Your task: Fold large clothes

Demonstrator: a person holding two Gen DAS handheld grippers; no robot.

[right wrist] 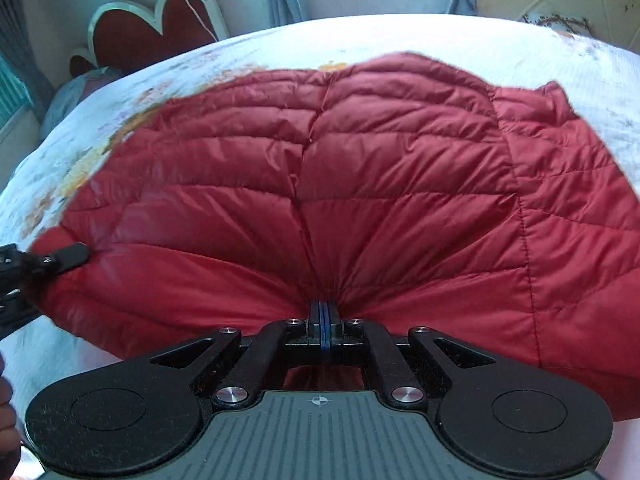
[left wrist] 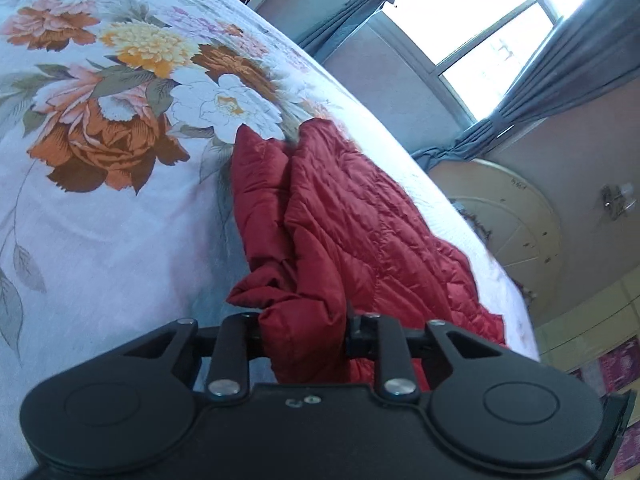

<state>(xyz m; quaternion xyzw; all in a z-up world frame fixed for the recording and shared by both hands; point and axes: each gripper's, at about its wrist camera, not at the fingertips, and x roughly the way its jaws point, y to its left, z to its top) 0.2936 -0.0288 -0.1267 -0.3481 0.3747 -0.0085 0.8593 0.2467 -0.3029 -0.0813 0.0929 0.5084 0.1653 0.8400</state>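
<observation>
A red quilted down jacket [right wrist: 400, 160] lies spread over a bed with a floral sheet [right wrist: 400, 36]. My right gripper [right wrist: 325, 308] is shut on the jacket's near edge, and creases fan out from the pinch. In the left wrist view the jacket [left wrist: 340, 220] runs away from me in long folds across the floral sheet [left wrist: 100, 240]. My left gripper [left wrist: 302, 320] has a bunched fold of it filling the space between its jaws. From the right wrist view, one of the left gripper's fingers [right wrist: 72, 256] presses on the jacket's left corner.
A bright window with blue-grey curtains [left wrist: 480, 20] stands beyond the bed's far side. A round cream panel [left wrist: 500, 208] leans by the wall. A red heart-shaped headboard [right wrist: 152, 28] rises at the bed's end. The bed edge drops off to the right of the jacket.
</observation>
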